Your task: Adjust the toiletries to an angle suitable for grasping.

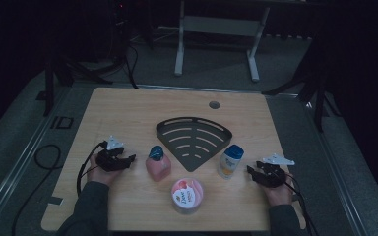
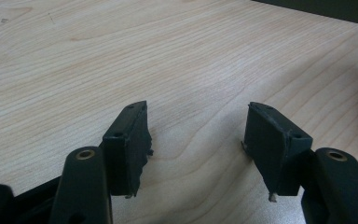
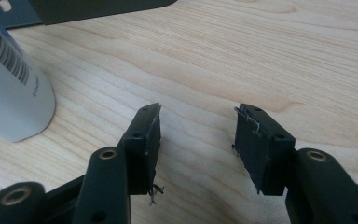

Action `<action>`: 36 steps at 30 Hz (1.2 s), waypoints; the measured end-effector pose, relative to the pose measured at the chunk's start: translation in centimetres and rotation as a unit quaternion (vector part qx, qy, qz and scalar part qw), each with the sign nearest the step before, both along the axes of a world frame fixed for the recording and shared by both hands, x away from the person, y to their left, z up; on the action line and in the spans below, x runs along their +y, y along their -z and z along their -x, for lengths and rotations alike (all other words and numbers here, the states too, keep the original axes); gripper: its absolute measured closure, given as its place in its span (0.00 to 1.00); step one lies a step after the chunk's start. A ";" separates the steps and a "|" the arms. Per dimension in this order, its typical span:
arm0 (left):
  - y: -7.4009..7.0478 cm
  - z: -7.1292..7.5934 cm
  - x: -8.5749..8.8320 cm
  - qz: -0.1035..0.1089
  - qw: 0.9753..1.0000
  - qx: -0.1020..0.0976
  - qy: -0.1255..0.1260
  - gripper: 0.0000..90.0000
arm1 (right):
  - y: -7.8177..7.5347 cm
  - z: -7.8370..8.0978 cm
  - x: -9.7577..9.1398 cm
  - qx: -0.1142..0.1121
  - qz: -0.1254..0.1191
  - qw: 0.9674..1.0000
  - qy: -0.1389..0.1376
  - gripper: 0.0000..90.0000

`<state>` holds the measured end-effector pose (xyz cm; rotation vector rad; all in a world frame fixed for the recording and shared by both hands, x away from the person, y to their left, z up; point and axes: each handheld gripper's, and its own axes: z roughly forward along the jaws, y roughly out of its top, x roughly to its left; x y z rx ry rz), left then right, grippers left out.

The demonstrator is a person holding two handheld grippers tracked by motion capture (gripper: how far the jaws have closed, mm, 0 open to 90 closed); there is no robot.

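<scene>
On the wooden table (image 1: 128,108) lies a dark fan-shaped slotted rack (image 1: 193,140). In front of it stand a pink bottle with a teal cap (image 1: 157,163), a white bottle with a blue cap (image 1: 230,161) and a round pink-lidded tub (image 1: 187,194). My left gripper (image 1: 128,160) rests low on the table left of the pink bottle, open with bare wood between its jaws (image 2: 198,135). My right gripper (image 1: 251,170) sits right of the white bottle (image 3: 9,93), open and empty (image 3: 198,128).
A round cable hole (image 1: 214,104) sits near the table's far edge. Cables (image 1: 49,157) trail off the left side. A metal stand frame (image 1: 216,29) is on the floor beyond the table. Bare wood lies at the far left and far right.
</scene>
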<state>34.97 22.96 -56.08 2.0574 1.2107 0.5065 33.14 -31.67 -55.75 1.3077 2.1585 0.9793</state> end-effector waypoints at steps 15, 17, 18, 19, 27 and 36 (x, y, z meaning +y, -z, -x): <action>0.0 0.0 0.1 0.001 1.000 -0.001 0.002 0.45 | -2.0 3.7 2.0 -0.043 0.001 0.997 -0.070 0.67; 0.0 0.0 0.1 0.001 1.000 -0.002 0.002 0.45 | -2.3 4.2 2.5 -0.051 0.006 0.996 -0.078 0.73; 0.0 0.0 0.1 0.001 1.000 -0.002 0.002 0.45 | -2.6 4.7 2.8 -0.050 -0.003 0.994 -0.096 0.82; 0.0 0.0 0.1 0.001 1.000 -0.002 0.002 0.45 | -2.6 4.7 2.8 -0.050 -0.003 0.994 -0.096 0.82; 0.0 0.0 0.1 0.001 1.000 -0.002 0.002 0.45 | -3.1 6.4 4.9 -0.062 0.001 0.988 -0.140 1.00; 0.1 0.0 0.1 0.001 1.000 -0.002 0.003 0.45 | -1.8 5.7 8.6 -0.056 0.044 0.983 -0.168 1.00</action>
